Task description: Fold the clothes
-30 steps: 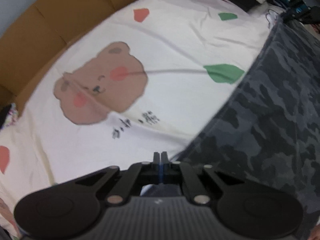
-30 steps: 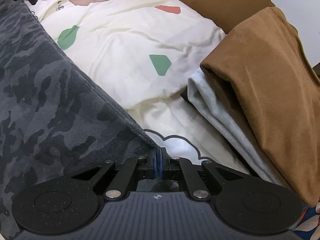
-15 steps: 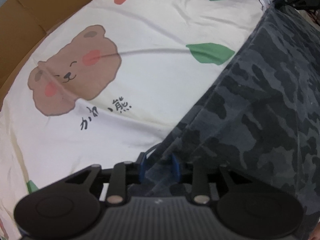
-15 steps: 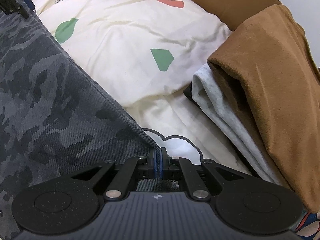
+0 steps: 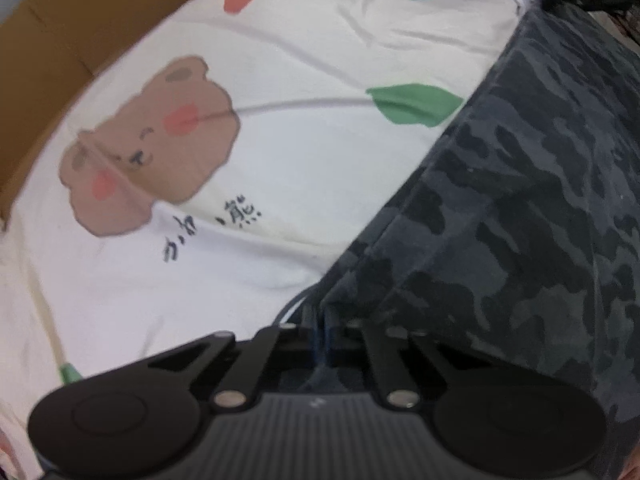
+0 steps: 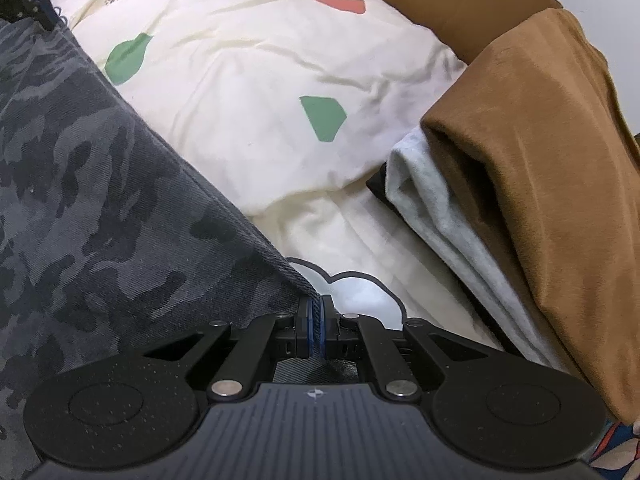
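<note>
Right wrist view: the camouflage garment [image 6: 100,208] spreads ahead and left of my right gripper [image 6: 316,330], whose jaws are pinched together on its hem corner. Off to that gripper's right sits a folded stack, brown garment [image 6: 540,168] over a grey one [image 6: 436,216]. My left gripper [image 5: 320,332] is clamped on the garment's [image 5: 520,220] other corner. Beneath lies the cream bedsheet [image 5: 280,160] with its bear print [image 5: 152,148], ahead-left.
</note>
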A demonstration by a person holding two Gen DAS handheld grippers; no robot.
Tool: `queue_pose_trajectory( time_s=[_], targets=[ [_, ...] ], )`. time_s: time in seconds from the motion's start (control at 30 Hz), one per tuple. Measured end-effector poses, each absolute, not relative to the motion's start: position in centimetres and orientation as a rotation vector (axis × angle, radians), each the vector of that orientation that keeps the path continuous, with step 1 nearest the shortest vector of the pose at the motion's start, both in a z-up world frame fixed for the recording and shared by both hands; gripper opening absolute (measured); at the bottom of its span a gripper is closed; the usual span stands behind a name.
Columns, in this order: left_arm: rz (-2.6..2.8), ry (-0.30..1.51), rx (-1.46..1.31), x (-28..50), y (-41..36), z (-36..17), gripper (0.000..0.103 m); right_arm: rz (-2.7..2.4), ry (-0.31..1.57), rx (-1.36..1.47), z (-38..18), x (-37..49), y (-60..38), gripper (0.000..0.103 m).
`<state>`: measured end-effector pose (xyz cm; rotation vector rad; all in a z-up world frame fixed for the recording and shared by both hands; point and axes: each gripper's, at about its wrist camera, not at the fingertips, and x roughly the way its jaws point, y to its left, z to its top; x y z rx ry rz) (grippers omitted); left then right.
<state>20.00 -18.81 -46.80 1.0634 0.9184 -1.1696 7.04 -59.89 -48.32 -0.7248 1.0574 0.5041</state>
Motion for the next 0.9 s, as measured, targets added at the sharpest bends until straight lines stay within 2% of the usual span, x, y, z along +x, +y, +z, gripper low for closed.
queue_pose_trajectory(
  time_s=[0.23, 0.7, 0.8, 0.87, 0.9],
  targets=[
    [-1.153, 0.884, 1.043, 20.2, -19.2, -45.2, 0.002, 0.503, 1.043, -0.725, -47.8, 7.1, -59.9, 0.001],
    [-1.086, 0.930, 1.035, 21.5, -20.9, -48.6, 0.002, 0.484, 1.127, -0.688, -51.8, 9.8, -59.1, 0.001],
    [-1.061, 0.914, 1.028, 21.0, -21.2, -47.7, 0.002, 0.459, 1.133, -0.600, -51.0, 10.3, -60.1, 0.013],
    [-1.046, 0.897, 1.003, 20.6, -21.3, -46.7, 0.004, 0.434, 1.120, -0.530, -49.8, 10.3, -61.4, 0.033],
    [-1.038, 0.889, 0.991, 20.3, -21.3, -46.2, 0.006, 0.417, 1.099, -0.509, -49.0, 10.0, -62.2, 0.037]
  ],
)
